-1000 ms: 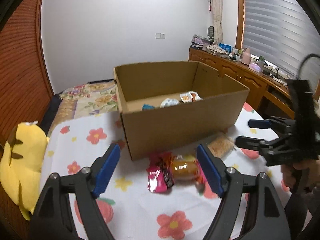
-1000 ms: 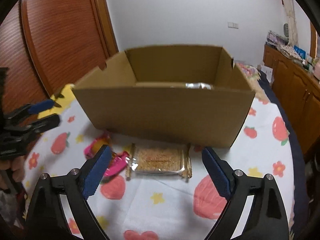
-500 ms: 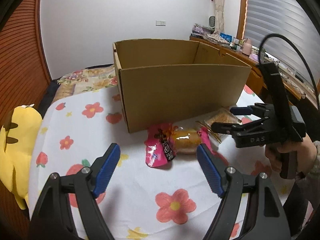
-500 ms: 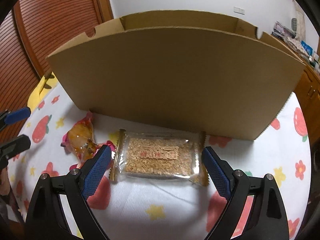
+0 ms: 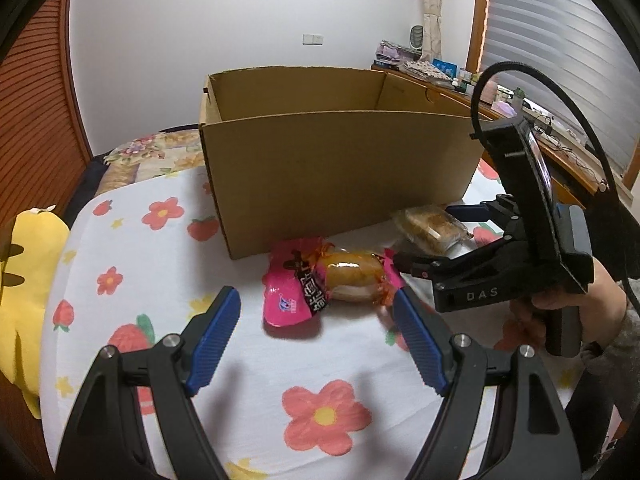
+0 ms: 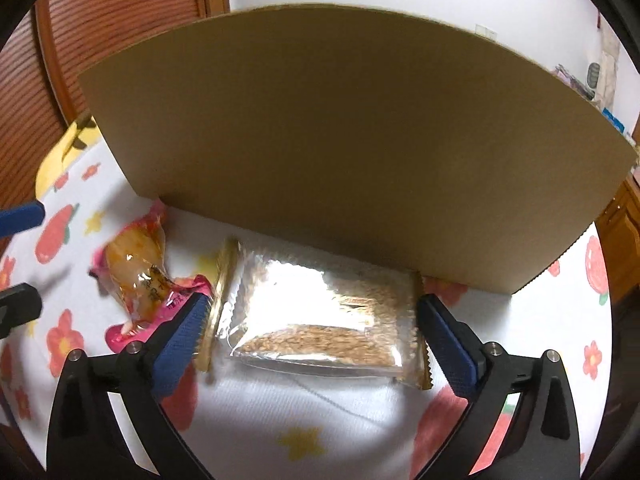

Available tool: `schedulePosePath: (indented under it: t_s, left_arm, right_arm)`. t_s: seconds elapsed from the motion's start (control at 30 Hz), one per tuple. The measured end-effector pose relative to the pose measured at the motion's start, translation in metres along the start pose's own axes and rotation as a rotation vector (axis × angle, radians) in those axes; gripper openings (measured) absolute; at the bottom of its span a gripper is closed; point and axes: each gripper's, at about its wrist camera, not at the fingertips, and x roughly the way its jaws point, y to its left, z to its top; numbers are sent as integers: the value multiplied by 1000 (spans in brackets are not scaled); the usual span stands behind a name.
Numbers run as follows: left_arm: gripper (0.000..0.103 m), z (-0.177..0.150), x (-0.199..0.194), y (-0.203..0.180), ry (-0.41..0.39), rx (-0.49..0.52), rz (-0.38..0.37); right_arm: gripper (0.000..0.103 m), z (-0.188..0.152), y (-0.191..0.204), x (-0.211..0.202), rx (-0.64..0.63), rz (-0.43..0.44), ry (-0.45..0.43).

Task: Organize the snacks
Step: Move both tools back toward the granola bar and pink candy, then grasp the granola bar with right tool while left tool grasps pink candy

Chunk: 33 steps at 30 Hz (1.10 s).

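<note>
Box [image 5: 340, 176]: open-topped cardboard, standing on the desk's flowered cloth [image 5: 248, 364]; in the right wrist view its near wall fills the upper half.
Cracker pack [image 6: 324, 316]: clear wrapper with gold ends, flat on the cloth just in front of the box wall, lying across between the right tool's fingers.
Right tool [image 6: 312, 340]: jaws have just been opening and stand wide; left pad [image 6: 182, 336] is at the pack's gold end seam, right pad apart from the other end, so no grip shows.
Pink pack [image 5: 292, 292]: lying on the cloth near the box's front corner, under or against the bun.
Bun [image 5: 352, 276]: in an orange-and-clear wrapper, resting beside the pink pack, left of the cracker pack.
Left tool [image 5: 316, 340]: jaws wide, nothing between them, hovering short of the pink pack and bun.
Hand [image 5: 568, 304]: grips the right tool's handle at the right edge of the left wrist view.
Yellow plush [image 5: 24, 280]: at the desk's left edge.
</note>
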Motion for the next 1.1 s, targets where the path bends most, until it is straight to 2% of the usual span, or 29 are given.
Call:
schedulePosePath:
  t_s: [0.13, 0.2, 0.27, 0.3, 0.37, 0.47, 0.67, 0.9, 1.1]
  left_arm:
    - [79, 0, 3, 0, 4, 2, 1]
    - [79, -1, 5, -1, 10, 4, -1]
    - [79, 0, 8, -2, 14, 6, -4]
    - [79, 0, 9, -3, 15, 6, -7]
    - [79, 2, 13, -4, 20, 2, -14]
    - [79, 5, 20, -6, 24, -10, -25]
    - [80, 11, 40, -10, 48, -27, -20]
    - [82, 16, 59, -9, 61, -60, 43]
    - [85, 14, 75, -14, 97, -57, 49]
  right_arm:
    - [103, 0, -8, 1, 34, 17, 12]
    - [96, 0, -14, 1, 55, 15, 22]
    - [79, -1, -17, 0, 53, -26, 23]
    - [73, -2, -20, -2, 56, -26, 18]
    - [42, -3, -27, -8, 72, -35, 19]
    - [31, -7, -37, -13, 91, -20, 24]
    - [21, -26, -43, -31, 87, -4, -3]
    - [21, -47, -34, -59, 63, 18, -38]
    - [21, -58, -30, -72, 47, 32, -56]
